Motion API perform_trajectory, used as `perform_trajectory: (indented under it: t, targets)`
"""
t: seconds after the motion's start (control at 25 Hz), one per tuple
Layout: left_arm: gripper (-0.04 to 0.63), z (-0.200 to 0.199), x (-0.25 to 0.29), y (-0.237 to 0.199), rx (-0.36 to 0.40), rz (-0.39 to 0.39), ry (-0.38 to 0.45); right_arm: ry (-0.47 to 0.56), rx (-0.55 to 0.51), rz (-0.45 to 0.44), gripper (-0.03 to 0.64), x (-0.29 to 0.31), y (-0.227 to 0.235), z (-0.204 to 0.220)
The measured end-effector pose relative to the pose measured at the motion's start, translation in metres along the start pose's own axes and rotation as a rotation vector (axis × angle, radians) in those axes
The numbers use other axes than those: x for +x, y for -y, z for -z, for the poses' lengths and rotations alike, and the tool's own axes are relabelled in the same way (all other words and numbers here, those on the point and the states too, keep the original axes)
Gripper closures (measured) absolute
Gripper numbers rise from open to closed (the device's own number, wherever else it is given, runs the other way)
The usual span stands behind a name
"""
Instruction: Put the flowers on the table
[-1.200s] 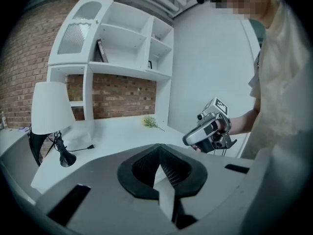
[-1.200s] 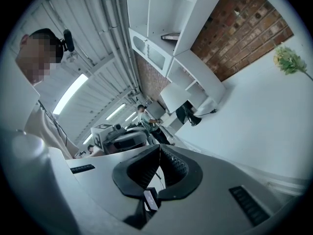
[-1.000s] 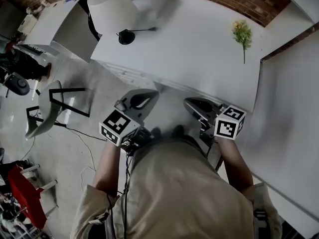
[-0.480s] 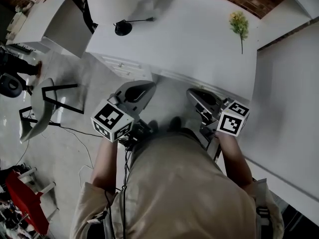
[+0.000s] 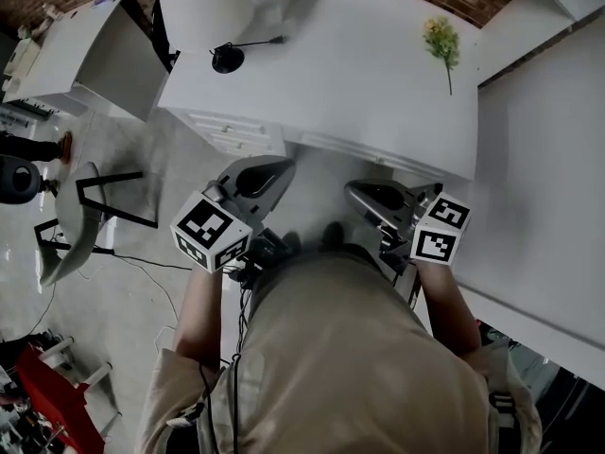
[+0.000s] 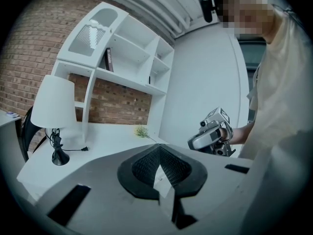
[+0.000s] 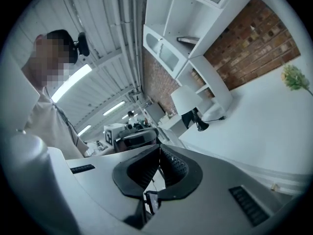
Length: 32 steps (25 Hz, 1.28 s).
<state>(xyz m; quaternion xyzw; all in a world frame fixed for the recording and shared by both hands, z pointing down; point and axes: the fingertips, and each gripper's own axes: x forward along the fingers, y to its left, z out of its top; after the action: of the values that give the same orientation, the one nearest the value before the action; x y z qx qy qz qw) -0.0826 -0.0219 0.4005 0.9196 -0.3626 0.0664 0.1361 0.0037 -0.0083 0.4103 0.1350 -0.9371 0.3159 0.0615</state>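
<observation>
A small sprig of yellow-green flowers (image 5: 440,41) lies on the white table (image 5: 359,83), near its far right corner. Both grippers hang close to the person's body, short of the table's near edge and well away from the flowers. My left gripper (image 5: 272,172) is shut, with nothing between its pads. So is my right gripper (image 5: 362,195), shut and empty. In the left gripper view the flowers (image 6: 142,131) show beyond the shut jaws, with the right gripper (image 6: 212,133) off to the right. The right gripper view has the flowers (image 7: 295,77) at its far right edge.
A white-shaded lamp (image 5: 203,8) with a black base and cord stands at the table's far left. A white shelf unit (image 6: 122,58) rises behind the table against the brick wall. A large white surface (image 5: 548,178) adjoins the table on the right. A chair (image 5: 76,225) stands on the floor, left.
Both grippers stay shut and empty. The right gripper has edged up and slightly left. The table and flowers have shifted a little left and up in the head view.
</observation>
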Motion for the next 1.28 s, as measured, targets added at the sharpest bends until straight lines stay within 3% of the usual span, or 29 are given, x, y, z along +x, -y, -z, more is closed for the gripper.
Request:
perform_trajectory:
  t: [0.16,0.56,1.08,1.28]
  targets:
    - [0.588,0.004,-0.006,0.002,0.012,0.015,-0.007,-0.032,-0.087,0.024,0.594,0.008,-0.011,0.007]
    - [0.588,0.011,-0.016,0.007,0.018,0.05,-0.012,0.005,-0.065,0.097,0.595,-0.004,-0.025,0.011]
    - [0.588,0.054,-0.024,0.026,-0.032,0.182,-0.067,0.006,-0.051,0.232,0.595,-0.005,-0.05,0.056]
    - [0.588,0.056,-0.025,0.031,-0.029,0.203,-0.07,0.018,-0.039,0.246,0.595,-0.005,-0.055,0.063]
